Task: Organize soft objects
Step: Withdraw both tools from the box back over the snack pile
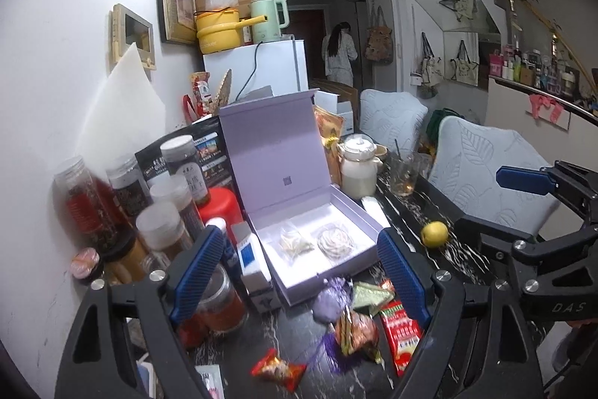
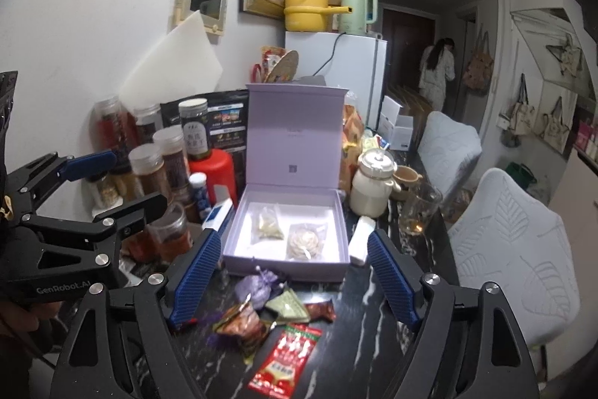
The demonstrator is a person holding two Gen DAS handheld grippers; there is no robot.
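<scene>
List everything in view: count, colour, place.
gift box: 1, lilac, lid up, table centre
sachets: 2, clear with pale filling, inside box
pouch: 1, purple, in front of box
snack packets: several, red, green, brown, loose in front of box
jars: several, clear, left of box
teapot: 1, cream, right of box
glass: 1, clear, right of teapot
yellow fruit: 1, table right
chairs: 2, pale, right
fridge: 1, white, behind
pot: 1, yellow, on fridge
kettle: 1, green, on fridge
person: 1, hallway
left claw: open, empty
right claw: open, empty
</scene>
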